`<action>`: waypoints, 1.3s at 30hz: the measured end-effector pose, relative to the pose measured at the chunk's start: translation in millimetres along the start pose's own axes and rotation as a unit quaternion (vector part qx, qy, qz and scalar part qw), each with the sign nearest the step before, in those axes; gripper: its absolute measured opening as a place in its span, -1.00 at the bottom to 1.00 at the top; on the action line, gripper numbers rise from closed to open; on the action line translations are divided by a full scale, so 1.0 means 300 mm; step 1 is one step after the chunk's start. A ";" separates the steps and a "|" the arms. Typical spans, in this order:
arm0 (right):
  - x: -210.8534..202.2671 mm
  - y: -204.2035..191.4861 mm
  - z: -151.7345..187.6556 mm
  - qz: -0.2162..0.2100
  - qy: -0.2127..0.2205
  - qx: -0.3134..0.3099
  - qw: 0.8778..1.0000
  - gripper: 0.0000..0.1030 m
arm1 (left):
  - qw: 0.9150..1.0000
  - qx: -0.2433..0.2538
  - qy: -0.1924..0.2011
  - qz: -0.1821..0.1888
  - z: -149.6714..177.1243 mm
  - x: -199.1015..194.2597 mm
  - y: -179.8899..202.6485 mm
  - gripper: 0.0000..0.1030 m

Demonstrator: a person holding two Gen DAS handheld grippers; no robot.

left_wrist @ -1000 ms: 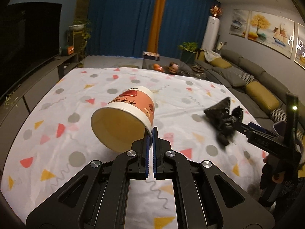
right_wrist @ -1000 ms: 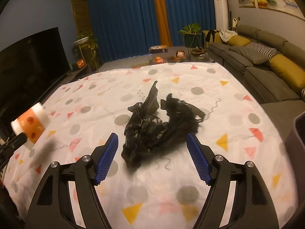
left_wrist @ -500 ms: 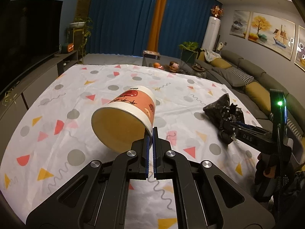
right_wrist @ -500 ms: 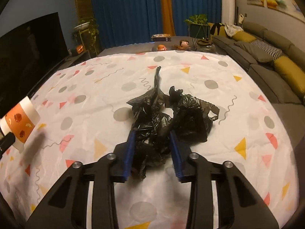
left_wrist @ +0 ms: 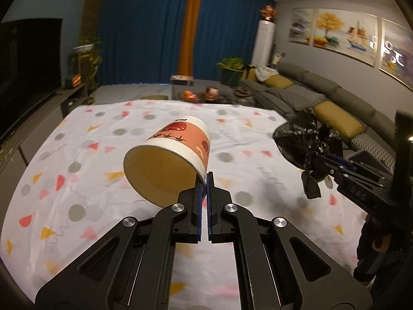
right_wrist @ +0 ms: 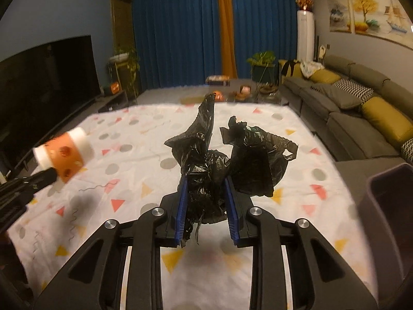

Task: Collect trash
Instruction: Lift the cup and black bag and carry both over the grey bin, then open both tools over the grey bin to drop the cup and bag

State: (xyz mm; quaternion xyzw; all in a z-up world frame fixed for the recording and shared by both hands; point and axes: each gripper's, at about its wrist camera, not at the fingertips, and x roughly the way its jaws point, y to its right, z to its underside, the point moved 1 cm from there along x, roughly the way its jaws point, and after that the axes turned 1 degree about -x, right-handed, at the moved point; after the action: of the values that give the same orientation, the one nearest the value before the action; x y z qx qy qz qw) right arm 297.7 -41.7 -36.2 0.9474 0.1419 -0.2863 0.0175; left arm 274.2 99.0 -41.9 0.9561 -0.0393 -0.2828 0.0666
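Note:
An orange and white paper cup (left_wrist: 178,149) hangs tilted above the patterned tablecloth (left_wrist: 77,155), mouth toward the camera. My left gripper (left_wrist: 204,178) is shut on its rim. A crumpled black plastic bag (right_wrist: 255,160) is lifted off the cloth, and my right gripper (right_wrist: 206,183) is shut on its bunched lower part. In the left wrist view the bag (left_wrist: 299,139) and the right gripper (left_wrist: 322,160) are at the right. In the right wrist view the cup (right_wrist: 64,152) and the left gripper (right_wrist: 49,174) are at the far left.
A dark bin (right_wrist: 387,193) stands off the table's right edge. A grey sofa (right_wrist: 361,118) with yellow cushions runs along the right, a large TV (right_wrist: 46,82) along the left. A hand (left_wrist: 374,235) holds the right gripper's handle.
The right gripper's jaws closed from wide apart onto the black bag and lifted it off the cloth. The left gripper moved with the cup still in its grip.

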 end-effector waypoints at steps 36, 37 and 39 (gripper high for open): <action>-0.474 0.836 0.279 0.204 0.078 0.184 0.958 -0.36 | 0.930 0.183 -0.084 0.308 0.117 0.276 1.301 -0.96; -0.470 0.849 0.284 0.203 0.077 0.187 0.958 -0.36 | 0.929 0.183 -0.089 0.308 0.122 0.287 1.303 -0.96; -0.466 0.872 0.290 0.198 0.075 0.191 0.958 -0.31 | 0.929 0.186 -0.093 0.306 0.125 0.307 1.302 -0.84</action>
State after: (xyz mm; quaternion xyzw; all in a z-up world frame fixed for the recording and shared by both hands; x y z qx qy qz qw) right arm 212.8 -338.7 -44.9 0.9609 -0.1051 -0.2273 -0.1184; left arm 316.3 -301.4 -63.8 0.8624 -0.3874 -0.3242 -0.0328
